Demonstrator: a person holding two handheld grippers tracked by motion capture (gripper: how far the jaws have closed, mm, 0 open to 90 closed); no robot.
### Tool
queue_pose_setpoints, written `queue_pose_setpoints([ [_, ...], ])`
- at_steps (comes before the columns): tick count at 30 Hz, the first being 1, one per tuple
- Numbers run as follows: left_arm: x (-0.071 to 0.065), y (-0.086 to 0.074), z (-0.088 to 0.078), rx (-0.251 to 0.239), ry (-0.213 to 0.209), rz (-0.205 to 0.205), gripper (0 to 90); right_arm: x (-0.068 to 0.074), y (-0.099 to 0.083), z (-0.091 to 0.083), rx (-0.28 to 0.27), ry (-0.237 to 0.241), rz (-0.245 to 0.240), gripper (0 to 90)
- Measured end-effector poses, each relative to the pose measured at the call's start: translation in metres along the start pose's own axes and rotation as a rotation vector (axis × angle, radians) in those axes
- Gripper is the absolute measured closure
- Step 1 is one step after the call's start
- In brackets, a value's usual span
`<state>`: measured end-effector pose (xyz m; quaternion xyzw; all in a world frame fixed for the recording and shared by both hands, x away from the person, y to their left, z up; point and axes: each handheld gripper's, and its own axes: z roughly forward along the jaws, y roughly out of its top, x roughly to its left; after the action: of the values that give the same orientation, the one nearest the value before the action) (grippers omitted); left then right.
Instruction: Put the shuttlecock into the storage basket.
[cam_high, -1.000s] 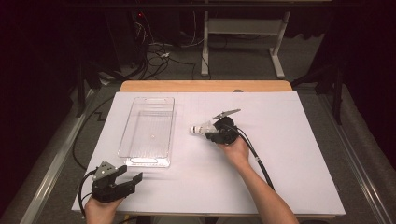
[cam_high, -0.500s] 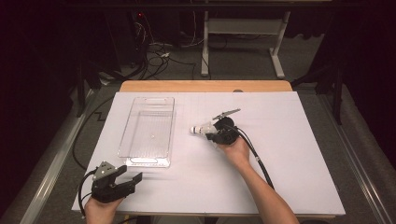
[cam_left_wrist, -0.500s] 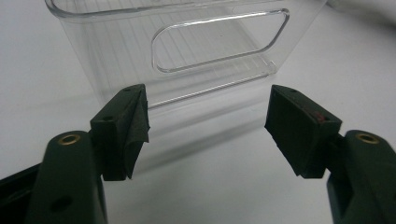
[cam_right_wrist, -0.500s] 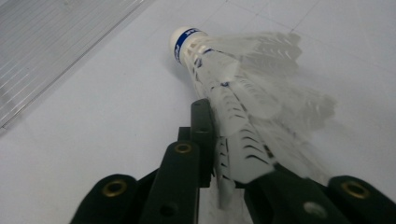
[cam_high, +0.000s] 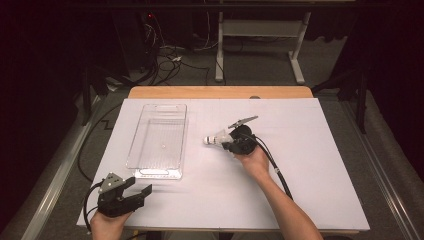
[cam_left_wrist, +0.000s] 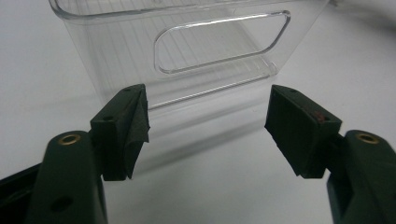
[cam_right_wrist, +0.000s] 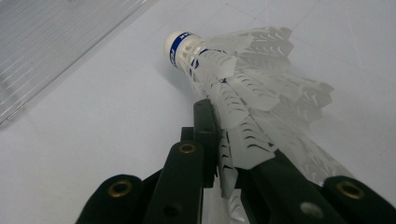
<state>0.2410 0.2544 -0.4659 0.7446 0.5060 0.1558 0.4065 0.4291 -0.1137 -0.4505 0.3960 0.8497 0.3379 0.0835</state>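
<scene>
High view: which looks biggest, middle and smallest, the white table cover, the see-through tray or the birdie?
1. White table cover, by far the largest.
2. Clear tray, lying empty on the cover.
3. Shuttlecock, the smallest, pinched by its skirt in the right claw.

High view: above the near edge, looking forward and down over the whole table (cam_high: 310, 150), far off. Left gripper view: low, close, facing the clear tray (cam_left_wrist: 187, 51) end-on. Right gripper view: very close, tray's (cam_right_wrist: 56, 42) edge at its left. All share the tray (cam_high: 160, 140).
</scene>
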Motion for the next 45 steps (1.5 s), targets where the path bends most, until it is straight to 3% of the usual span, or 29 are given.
queue_pose_setpoints([
  [17, 0.002, 0.0, -0.001, -0.002, -0.001, -0.009, 31.3, 0.007, 0.013, -0.015, -0.039, 0.028, -0.024, 88.4],
  [23, 0.002, 0.0, 0.0, 0.001, -0.001, -0.006, 31.2, 0.008, 0.02, -0.019, -0.07, 0.044, -0.009, 88.4],
  [45, 0.004, 0.002, 0.002, 0.005, 0.006, 0.002, 31.2, 0.022, 0.043, -0.027, -0.09, 0.068, -0.048, 88.5],
])
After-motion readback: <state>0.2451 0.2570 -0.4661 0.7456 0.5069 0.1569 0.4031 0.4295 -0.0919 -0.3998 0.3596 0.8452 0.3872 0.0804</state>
